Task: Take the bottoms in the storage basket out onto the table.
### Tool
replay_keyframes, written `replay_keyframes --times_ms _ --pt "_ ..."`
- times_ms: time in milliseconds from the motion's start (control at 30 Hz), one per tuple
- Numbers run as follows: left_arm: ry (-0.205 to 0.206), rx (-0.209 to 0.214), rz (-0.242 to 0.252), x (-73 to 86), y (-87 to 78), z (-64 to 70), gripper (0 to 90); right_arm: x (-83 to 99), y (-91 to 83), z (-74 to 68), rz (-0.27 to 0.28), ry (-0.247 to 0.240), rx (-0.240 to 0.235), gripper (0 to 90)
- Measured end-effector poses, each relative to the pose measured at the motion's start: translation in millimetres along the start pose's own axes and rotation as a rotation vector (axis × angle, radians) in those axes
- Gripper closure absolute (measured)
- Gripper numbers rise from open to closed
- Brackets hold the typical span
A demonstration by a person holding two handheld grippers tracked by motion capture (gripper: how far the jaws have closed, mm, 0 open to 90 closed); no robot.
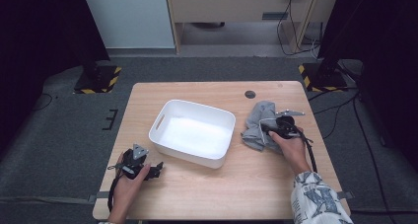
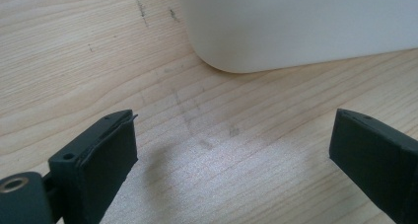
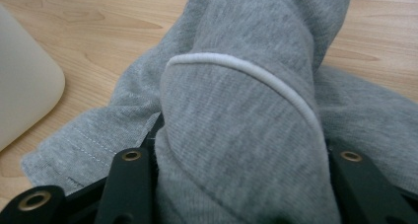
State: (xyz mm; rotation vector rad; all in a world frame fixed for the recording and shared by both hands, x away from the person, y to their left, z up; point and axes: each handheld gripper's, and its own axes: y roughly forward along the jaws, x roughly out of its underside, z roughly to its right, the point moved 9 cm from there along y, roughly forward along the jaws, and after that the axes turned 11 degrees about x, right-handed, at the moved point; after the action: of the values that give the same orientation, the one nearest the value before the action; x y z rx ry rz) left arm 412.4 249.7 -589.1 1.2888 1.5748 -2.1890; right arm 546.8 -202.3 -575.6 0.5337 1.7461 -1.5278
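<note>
On the desk (image 1: 197, 194), right of the bin (image 1: 194, 130): cloth (image 1: 259, 125), bunched, untouched by the bin
Right hand-held gripper (image 1: 268, 128): we have it clamped on a cloth fold, likely to lift it into the bin
Left hand-held gripper (image 1: 155, 170): jaws apart, empty, parked near the bin's front corner
Right gripper view: white-piped hem (image 3: 246, 73) between the jaws, unreadable from above
</note>
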Motion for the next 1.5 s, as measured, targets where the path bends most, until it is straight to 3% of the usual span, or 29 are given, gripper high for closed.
replay_keyframes --times_ms 133,200,233,333,500,700,767,867,900,1000,1033,1133,1167,1500 --pt "-0.005 0.001 0.011 -1.2 -1.0 0.0 3.5 -0.8 -0.3 -0.1 -0.009 -0.002 -0.007 43.1" --pt "-0.008 0.001 0.015 -1.6 -1.1 -0.5 3.5 -4.4 -4.4 0.4 -0.019 0.030 -0.020 31.3" --pt "-0.008 0.001 0.015 -1.6 -1.1 -0.5 3.6 -4.4 -4.4 0.4 -0.019 0.030 -0.020 31.3" --pt "-0.011 0.006 0.019 -2.3 -1.0 0.3 3.7 -13.9 -14.8 -1.7 -0.003 0.003 -0.001 15.7" --pt "-0.019 0.001 0.021 -3.1 -2.1 -0.8 4.1 -32.1 -33.8 -9.0 0.043 -0.018 -0.021 13.8" --pt "-0.016 0.002 0.022 -3.3 -2.7 1.0 4.3 -54.7 -57.5 -17.8 0.137 0.005 -0.065 18.6" --pt "-0.009 0.000 0.027 -4.0 -3.9 2.0 4.3 -60.2 -63.3 -21.5 0.149 -0.010 -0.076 20.9" --pt "-0.011 0.000 0.044 -6.3 -5.9 2.7 4.5 -64.2 -66.7 -26.0 0.153 -0.024 -0.081 23.3" --pt "-0.018 -0.010 0.059 -8.0 -8.0 1.8 4.5 -66.5 -68.2 -31.4 0.146 -0.035 -0.096 30.2" --pt "-0.026 -0.014 0.071 -9.0 -9.9 1.1 5.4 -67.4 -67.1 -37.2 0.131 -0.045 -0.108 31.9" --pt "-0.028 -0.022 0.073 -8.4 -10.9 0.8 5.4 -69.0 -66.3 -43.9 0.131 -0.057 -0.121 36.6" --pt "-0.028 -0.030 0.073 -8.0 -12.0 1.0 6.2 -70.0 -65.1 -51.0 0.125 -0.067 -0.132 38.8" --pt "-0.028 -0.034 0.073 -7.9 -12.6 1.3 7.4 -70.8 -64.6 -59.9 0.126 -0.082 -0.150 42.9" --pt "-0.033 -0.038 0.081 -10.1 -15.0 6.9 11.3 -78.7 -59.9 -94.7 0.143 -0.106 -0.199 42.8"
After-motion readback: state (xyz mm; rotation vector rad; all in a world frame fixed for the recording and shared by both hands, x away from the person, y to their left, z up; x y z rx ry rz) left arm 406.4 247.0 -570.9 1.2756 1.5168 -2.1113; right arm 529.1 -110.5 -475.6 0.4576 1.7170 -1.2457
